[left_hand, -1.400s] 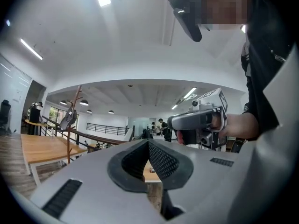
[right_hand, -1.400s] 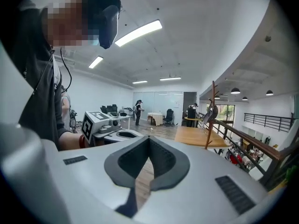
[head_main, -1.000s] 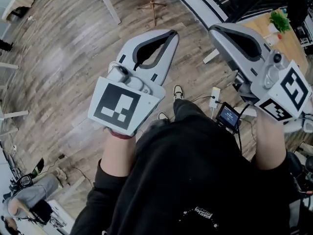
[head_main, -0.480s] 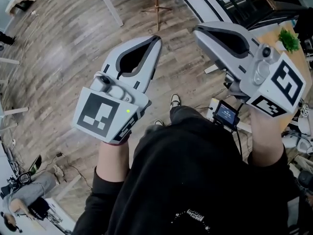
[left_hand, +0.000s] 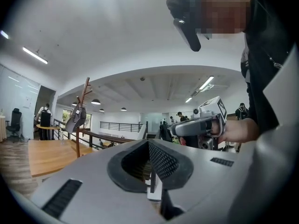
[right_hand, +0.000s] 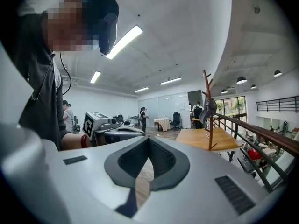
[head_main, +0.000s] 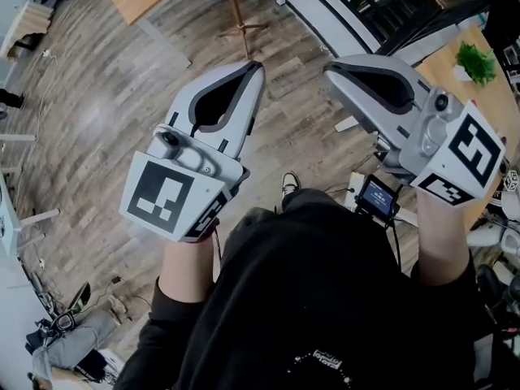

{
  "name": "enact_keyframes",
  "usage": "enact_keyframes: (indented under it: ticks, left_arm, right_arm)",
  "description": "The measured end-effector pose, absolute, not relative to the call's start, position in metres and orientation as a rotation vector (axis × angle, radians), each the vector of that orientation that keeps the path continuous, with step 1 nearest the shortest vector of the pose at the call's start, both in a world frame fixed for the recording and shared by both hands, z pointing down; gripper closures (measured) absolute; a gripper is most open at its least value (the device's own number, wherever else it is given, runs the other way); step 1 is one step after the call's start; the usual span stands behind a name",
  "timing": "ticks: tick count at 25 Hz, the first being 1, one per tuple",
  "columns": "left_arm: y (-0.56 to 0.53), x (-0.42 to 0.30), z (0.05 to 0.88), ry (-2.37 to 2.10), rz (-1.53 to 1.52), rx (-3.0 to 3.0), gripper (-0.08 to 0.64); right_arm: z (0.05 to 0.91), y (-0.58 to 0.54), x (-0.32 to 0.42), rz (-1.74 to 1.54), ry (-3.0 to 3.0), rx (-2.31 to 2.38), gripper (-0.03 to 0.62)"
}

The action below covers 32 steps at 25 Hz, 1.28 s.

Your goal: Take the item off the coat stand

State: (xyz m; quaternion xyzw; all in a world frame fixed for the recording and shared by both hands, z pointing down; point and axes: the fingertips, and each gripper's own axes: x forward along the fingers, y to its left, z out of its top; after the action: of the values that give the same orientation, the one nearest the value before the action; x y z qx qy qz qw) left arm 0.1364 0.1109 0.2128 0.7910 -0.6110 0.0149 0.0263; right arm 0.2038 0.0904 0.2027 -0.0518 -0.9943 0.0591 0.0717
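Item [right_hand: 208, 109] hangs on coat stand [right_hand: 210, 136].

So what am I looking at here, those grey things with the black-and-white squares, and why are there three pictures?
There is no robot here. A person holds a hand-held two-jaw gripper in each hand, and the cubes with square markers are part of those grippers.

One picture comes from a camera on the person's head, looking steeply down. It shows the left gripper and the right gripper held out over a wooden floor.

The other two pictures come from cameras riding on each gripper, looking along its own jaws. Both pairs of jaws are closed, with nothing between them.

Ahead, well apart from both grippers, a coat stand stands beside a wooden table. A grey item hangs on the stand and has not yet been taken off. I cannot tell exactly what it is.
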Motion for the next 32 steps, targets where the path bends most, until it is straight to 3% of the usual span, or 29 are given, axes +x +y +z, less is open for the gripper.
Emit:
enact_keyframes:
  ticks: [8,17,32]
  left_arm:
    - [0.064,0.149,0.222,-1.815,0.100,2.477,0.558]
    - [0.019,0.123,0.221,-1.738,0.083,2.553,0.558]
    - [-0.023,0.004,0.201,-1.694,-0.014,2.629,0.558]
  right_arm:
    - [0.210,0.038,0.233,0.285,-3.020,-0.075,0.580]
    - [0.206,-0.001,0.208,0.279,-3.034,0.048,0.580]
    - [0.185,-0.031,0.088,0.183,-3.020,0.091,0.580]
